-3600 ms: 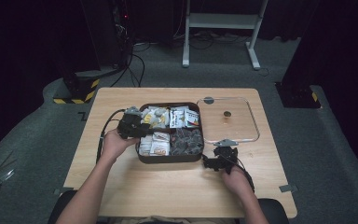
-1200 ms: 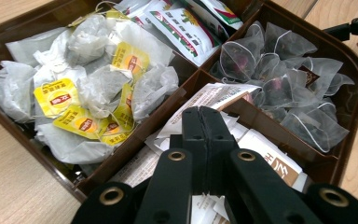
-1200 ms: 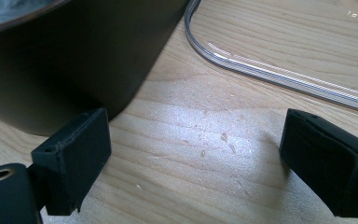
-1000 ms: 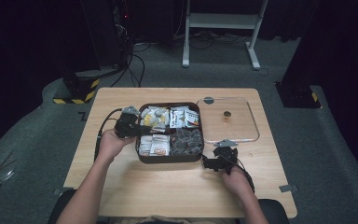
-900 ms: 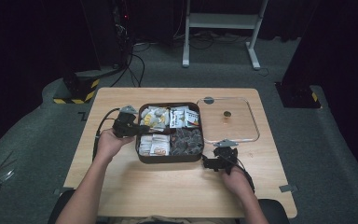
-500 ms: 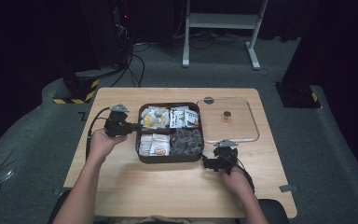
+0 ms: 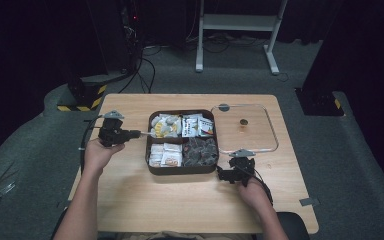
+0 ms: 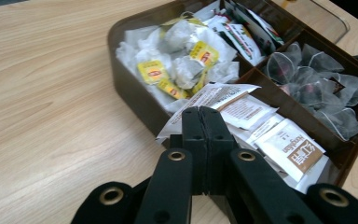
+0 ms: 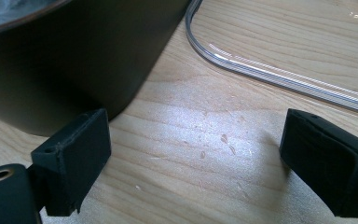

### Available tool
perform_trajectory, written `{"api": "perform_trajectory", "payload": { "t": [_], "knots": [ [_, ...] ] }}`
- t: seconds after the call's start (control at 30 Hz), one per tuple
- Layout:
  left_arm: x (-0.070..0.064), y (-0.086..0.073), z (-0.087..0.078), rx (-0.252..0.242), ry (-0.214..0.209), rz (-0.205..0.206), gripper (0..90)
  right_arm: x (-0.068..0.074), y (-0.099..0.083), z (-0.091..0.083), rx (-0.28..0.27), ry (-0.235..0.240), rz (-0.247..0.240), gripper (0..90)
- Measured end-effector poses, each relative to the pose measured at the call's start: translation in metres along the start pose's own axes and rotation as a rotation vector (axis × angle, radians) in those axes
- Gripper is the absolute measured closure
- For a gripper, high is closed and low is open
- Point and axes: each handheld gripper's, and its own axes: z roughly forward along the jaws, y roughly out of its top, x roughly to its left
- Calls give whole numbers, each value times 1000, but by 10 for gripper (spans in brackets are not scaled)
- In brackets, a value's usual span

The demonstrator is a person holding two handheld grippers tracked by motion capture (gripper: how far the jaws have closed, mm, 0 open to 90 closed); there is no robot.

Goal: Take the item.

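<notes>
A brown four-compartment box [image 7: 180,171] of tea bags and sachets sits mid-table. My left gripper [image 7: 135,133] hovers just left of the box. Its jaws are shut on a white printed sachet [image 8: 212,94], seen up close at the gripper [image 8: 204,113], which holds it over the box's near wall [image 8: 135,100]. Behind it lie yellow-tagged tea bags [image 8: 182,65], pyramid bags [image 8: 317,74] and brown-labelled sachets [image 8: 289,149]. My right gripper [image 7: 224,175] rests open on the table by the box's front right corner [image 9: 74,60], nothing between its jaws [image 9: 196,140].
A clear lid [image 7: 270,145] lies flat to the right of the box, its rim [image 9: 279,77] just beyond the right gripper. Bare wooden table [image 7: 180,205] stretches in front of the box and to its left. A cable trails from the left gripper.
My left gripper has pulled back leftward from over the box's left compartments to beside the box, shut on the white sachet. The right gripper has stayed put.
</notes>
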Motion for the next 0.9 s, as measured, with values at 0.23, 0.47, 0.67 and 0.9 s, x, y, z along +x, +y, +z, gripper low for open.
{"api": "perform_trajectory", "payload": {
  "t": [0.23, 0.47, 0.67, 0.9],
  "knots": [
    [11, -6, -9, -5, 26, -28, 897, -1, 0, 0, 0, 5, -2, 84],
    [22, -11, -11, -2, 50, -53, 897, 0, 0, 0, 0, 5, -2, 84],
    [30, -17, -7, 14, 67, -77, 897, -1, 0, 0, 0, 5, -2, 85],
    [39, -24, 0, 43, 87, -93, 897, -1, 0, 0, 0, 5, -2, 85]
  ]
}}
